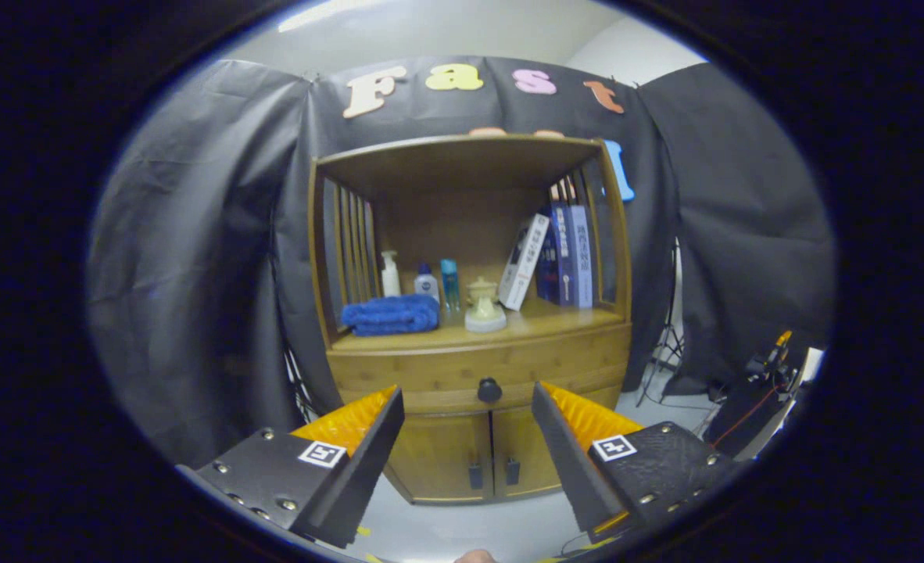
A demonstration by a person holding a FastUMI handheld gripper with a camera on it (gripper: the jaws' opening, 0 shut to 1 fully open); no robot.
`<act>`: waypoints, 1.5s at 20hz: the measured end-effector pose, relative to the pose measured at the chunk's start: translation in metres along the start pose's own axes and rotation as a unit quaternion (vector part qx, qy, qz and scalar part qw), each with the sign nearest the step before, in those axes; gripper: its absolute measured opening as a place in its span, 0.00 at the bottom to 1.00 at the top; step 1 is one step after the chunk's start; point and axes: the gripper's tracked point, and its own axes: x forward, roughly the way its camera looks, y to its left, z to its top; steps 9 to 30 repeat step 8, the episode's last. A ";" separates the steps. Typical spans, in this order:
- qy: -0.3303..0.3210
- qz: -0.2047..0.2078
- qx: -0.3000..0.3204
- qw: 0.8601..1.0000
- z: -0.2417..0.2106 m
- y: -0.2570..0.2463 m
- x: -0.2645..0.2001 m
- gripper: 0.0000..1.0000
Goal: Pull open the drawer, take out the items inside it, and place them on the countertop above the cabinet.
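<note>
A: In front of the wooden cabinet (474, 344), how does the gripper (468, 395) stand?

B: Spread wide, holding nothing and touching nothing. Its 2 fingers (368, 438) are wedge-shaped with ribbed inner pads, and each carries a small square marker on a dark plate with screws.

A: And the drawer?

B: The drawer (481, 367) is shut, a broad curved front of pale grained wood just under the countertop (556, 317). Its round dark knob (489, 389) sits beyond the fingers, seen in the gap between the 2 tips and well apart from them. What lies inside the drawer cannot be told.

A: What is below it?

B: 2 wooden doors (470, 457) side by side, each with a small dark handle near the middle seam.

A: What stands on the countertop?

B: A folded blue towel (392, 314), soft and ribbed, lies on the left. Behind it are a white pump bottle (390, 274), a small white bottle with a blue cap (427, 283) and a slim clear blue bottle (449, 285). A cream ceramic ornament (484, 306) stands in the middle. To the right a white book (523, 262) leans against 2 or more upright blue books (567, 254). Slatted sides and a wooden top enclose the shelf.

A: Anything beside the cabinet?

B: Black cloth hangs behind, and dark equipment with cables (751, 399) sits on the pale floor to the right.
</note>
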 end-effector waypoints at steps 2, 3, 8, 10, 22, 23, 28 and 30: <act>-0.016 0.012 -0.020 1.000 0.018 0.009 -0.011 0.99; -0.024 0.018 -0.031 0.999 0.025 0.014 -0.016 0.99; -0.028 0.031 -0.048 0.998 0.025 0.024 -0.026 0.99; -0.028 0.031 -0.048 0.998 0.025 0.024 -0.026 0.99; -0.028 0.031 -0.048 0.998 0.025 0.024 -0.026 0.99; -0.028 0.031 -0.048 0.998 0.025 0.024 -0.026 0.99; -0.028 0.031 -0.048 0.998 0.025 0.024 -0.026 0.99; -0.028 0.031 -0.048 0.998 0.025 0.024 -0.026 0.99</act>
